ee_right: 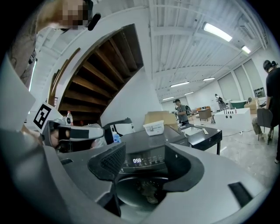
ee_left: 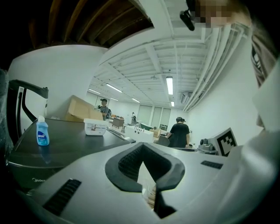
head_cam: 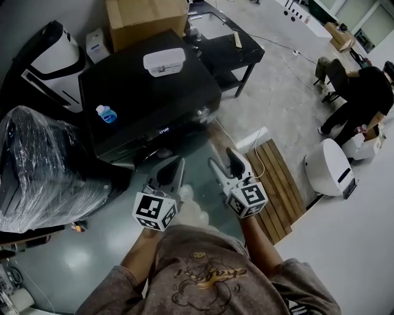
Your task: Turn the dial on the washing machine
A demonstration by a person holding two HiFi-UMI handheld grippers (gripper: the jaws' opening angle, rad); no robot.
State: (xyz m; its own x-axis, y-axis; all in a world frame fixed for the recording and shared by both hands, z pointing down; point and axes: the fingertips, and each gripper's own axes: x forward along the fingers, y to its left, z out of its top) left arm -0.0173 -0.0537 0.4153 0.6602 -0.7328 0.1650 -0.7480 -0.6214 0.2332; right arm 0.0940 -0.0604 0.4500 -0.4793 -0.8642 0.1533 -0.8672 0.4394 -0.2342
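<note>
The black washing machine [head_cam: 148,92] stands ahead of me, its top and front panel facing my hands. Its lit display [ee_right: 137,160] shows in the gap between my right gripper's jaws, with the round door [ee_right: 140,188] below it. I cannot pick out the dial for certain; a round glint [head_cam: 202,112] sits at the panel's right end. My right gripper [head_cam: 221,159] [ee_right: 146,164] is open and empty, short of the front. My left gripper [head_cam: 174,169] [ee_left: 151,192] hangs beside it, jaws meeting at the tip, holding nothing.
On the washer's top [ee_left: 65,135] stand a white box [head_cam: 164,61] and a blue bottle [head_cam: 106,114]. A plastic-wrapped bulk [head_cam: 43,166] lies left, a cardboard box [head_cam: 144,18] and black table [head_cam: 225,43] behind. A wooden pallet [head_cam: 280,184], a white unit [head_cam: 329,167] and a seated person [head_cam: 363,92] are right.
</note>
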